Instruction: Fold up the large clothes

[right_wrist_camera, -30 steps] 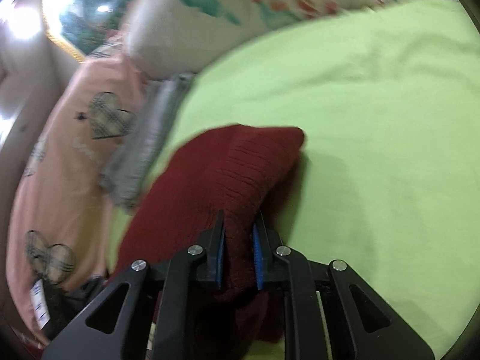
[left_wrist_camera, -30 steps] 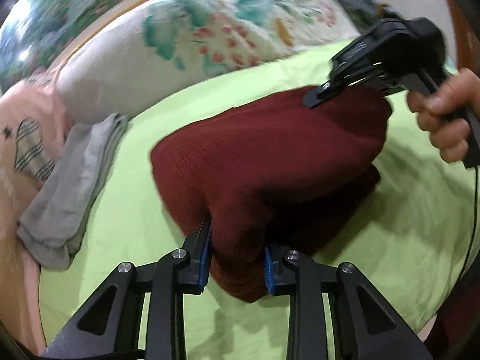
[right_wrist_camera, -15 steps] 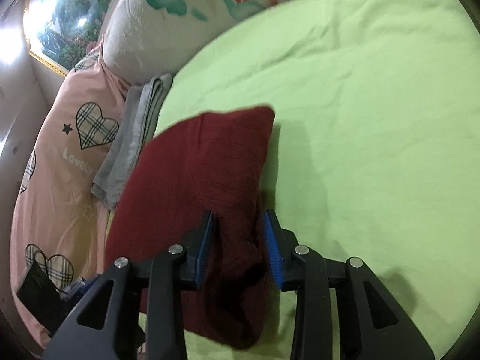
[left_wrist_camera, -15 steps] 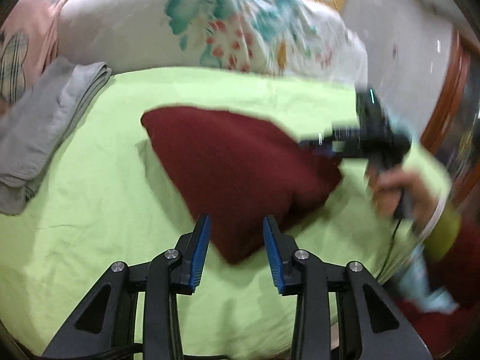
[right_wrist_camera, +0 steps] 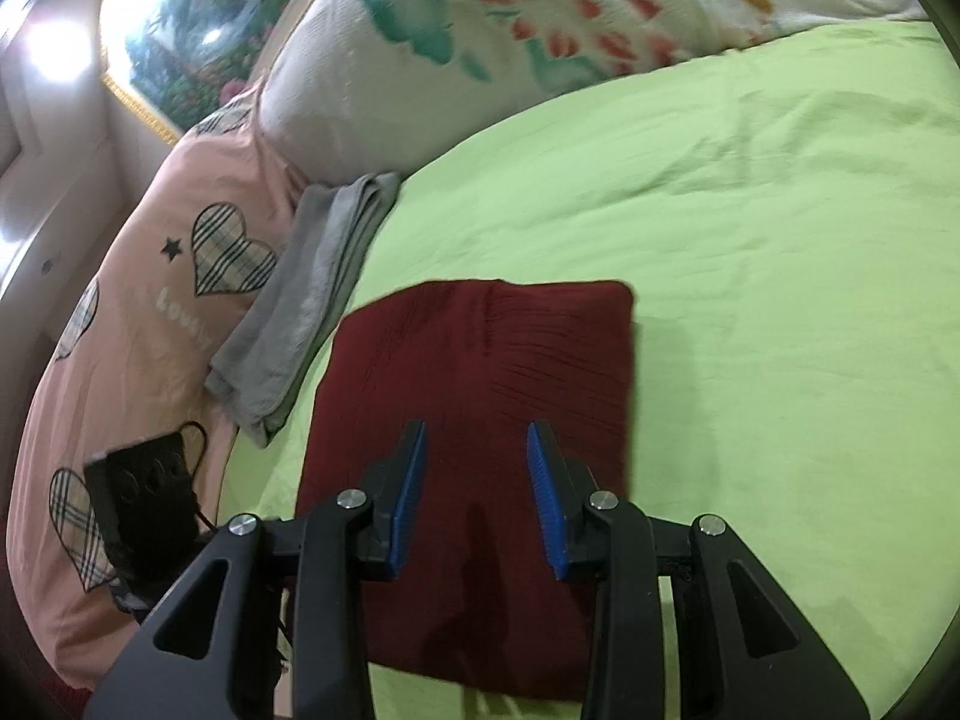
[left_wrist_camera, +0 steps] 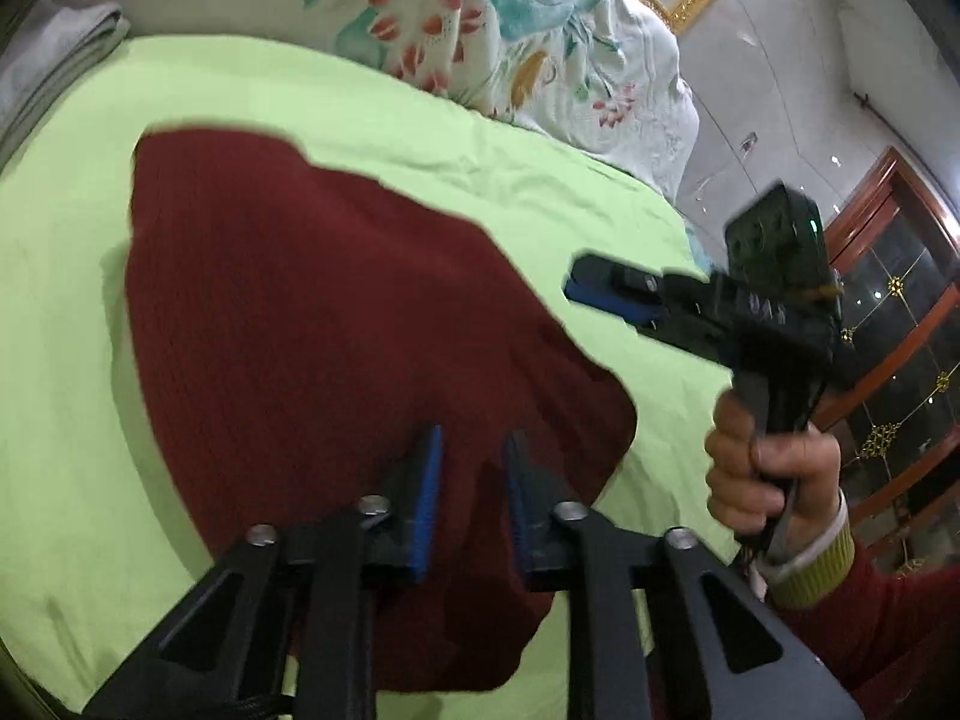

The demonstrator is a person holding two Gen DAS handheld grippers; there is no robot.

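Observation:
A dark red knit sweater (left_wrist_camera: 330, 330) lies folded as a flat rectangle (right_wrist_camera: 480, 372) on the green bed sheet (right_wrist_camera: 780, 300). My left gripper (left_wrist_camera: 474, 438) hovers over the sweater's near edge. Its jaws are closing, the fabric shows in the narrow gap between them, and the blue pads (left_wrist_camera: 426, 498) do not visibly pinch it. My right gripper (right_wrist_camera: 477, 438) stands open above the near half of the sweater and holds nothing. In the left wrist view that right gripper (left_wrist_camera: 585, 285) floats just off the sweater's right edge, held by a hand (left_wrist_camera: 768, 468).
A folded grey garment (right_wrist_camera: 312, 294) lies left of the sweater against pink heart-patterned bedding (right_wrist_camera: 150, 312). A floral quilt (left_wrist_camera: 480, 18) bounds the far side of the bed. A black box with a cable (right_wrist_camera: 144, 498) sits at lower left. A glass-fronted wooden cabinet (left_wrist_camera: 900, 330) stands right.
Both grippers let go of the sweater, which has dropped flat onto the sheet. The right gripper opened and drew back slightly. The left one swung right, rolled, opened, then narrowed its jaws.

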